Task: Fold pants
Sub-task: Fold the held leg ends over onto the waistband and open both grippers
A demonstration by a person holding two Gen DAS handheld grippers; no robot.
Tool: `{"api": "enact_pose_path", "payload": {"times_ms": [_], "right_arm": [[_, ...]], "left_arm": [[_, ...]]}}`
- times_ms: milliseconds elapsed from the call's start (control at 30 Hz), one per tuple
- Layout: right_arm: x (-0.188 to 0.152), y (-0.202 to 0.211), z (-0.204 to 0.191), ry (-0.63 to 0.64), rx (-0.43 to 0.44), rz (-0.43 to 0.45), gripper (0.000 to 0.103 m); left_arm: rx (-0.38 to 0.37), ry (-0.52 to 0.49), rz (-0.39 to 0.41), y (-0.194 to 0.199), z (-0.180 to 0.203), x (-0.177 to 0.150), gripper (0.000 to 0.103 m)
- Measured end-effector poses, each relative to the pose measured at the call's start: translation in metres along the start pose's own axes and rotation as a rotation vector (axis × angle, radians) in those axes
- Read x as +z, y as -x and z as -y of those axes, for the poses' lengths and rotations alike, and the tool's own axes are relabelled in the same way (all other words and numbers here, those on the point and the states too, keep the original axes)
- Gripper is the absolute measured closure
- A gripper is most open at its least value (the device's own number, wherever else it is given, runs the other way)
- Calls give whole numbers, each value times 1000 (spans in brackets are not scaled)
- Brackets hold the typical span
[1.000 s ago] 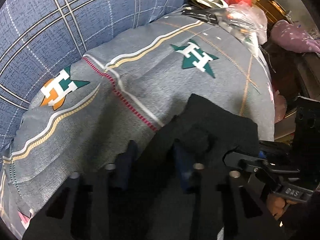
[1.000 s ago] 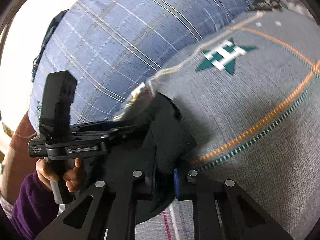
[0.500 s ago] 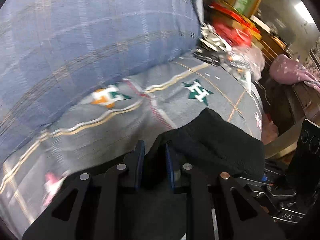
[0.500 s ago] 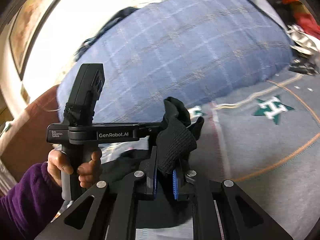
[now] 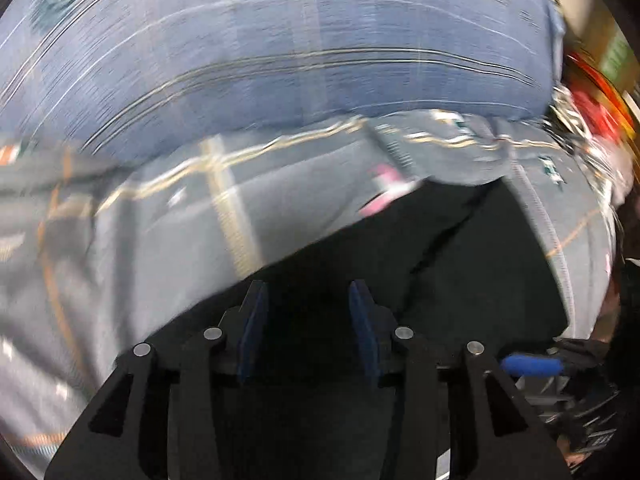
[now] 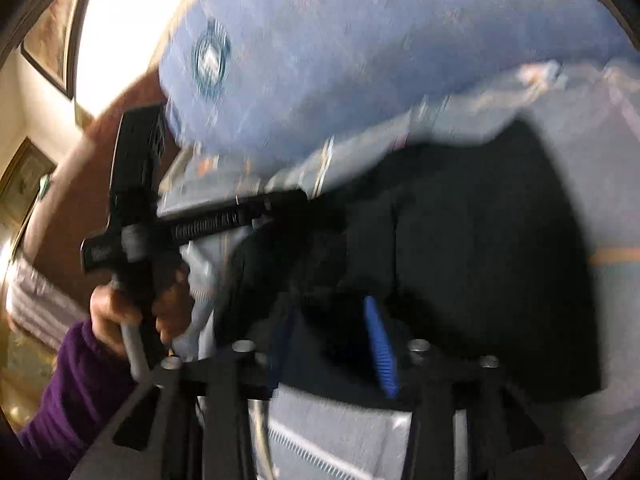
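On grey bedspread (image 5: 168,264), black pants (image 6: 472,248) now lie spread flat, no longer bunched up in either grip as 0.5 s ago. Left gripper (image 5: 306,320): jaws now apart, empty, over pants. Right gripper (image 6: 332,344): jaws likewise parted, cloth released. Both views motion-blurred. Blue plaid pillow (image 5: 280,40) behind; framed pictures (image 6: 44,40) on wall. Writing on left gripper's handle too blurred to read.
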State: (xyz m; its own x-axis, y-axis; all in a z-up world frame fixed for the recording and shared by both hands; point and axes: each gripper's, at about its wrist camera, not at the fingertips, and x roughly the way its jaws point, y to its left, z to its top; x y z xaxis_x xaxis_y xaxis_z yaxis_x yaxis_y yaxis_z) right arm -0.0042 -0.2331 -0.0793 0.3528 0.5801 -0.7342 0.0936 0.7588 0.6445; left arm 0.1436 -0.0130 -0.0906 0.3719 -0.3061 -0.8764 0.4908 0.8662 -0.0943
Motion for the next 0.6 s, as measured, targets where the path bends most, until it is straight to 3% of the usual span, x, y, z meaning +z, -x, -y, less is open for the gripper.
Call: {"api": "enact_pose_path", "payload": {"times_ms": [133,167,233,333,433,533,600], "right_arm": [[-4,40,-9,132,-157,187,62],[-5,46,-8,138,-201,224,62],[-3,52,-2,159,-374,278,62],[1,40,11,157,-496,230,68],[3,28,20,136,-536,162,70],[-3,11,31,141,-577,75,70],[-5,9,29,182,-590,72,70]], "left_arm": [[-12,6,48,13,11,-19,62],[-16,0,69,16,17,-21,57],[-36,-21,105,21,35,-23,48],[-46,-58,120,17,67,-21,43],[-1,-63,92,2,82,-19,37],[65,-75,-25,-33,88,-24,37],[71,-56,-5,-33,87,-27,37]]}}
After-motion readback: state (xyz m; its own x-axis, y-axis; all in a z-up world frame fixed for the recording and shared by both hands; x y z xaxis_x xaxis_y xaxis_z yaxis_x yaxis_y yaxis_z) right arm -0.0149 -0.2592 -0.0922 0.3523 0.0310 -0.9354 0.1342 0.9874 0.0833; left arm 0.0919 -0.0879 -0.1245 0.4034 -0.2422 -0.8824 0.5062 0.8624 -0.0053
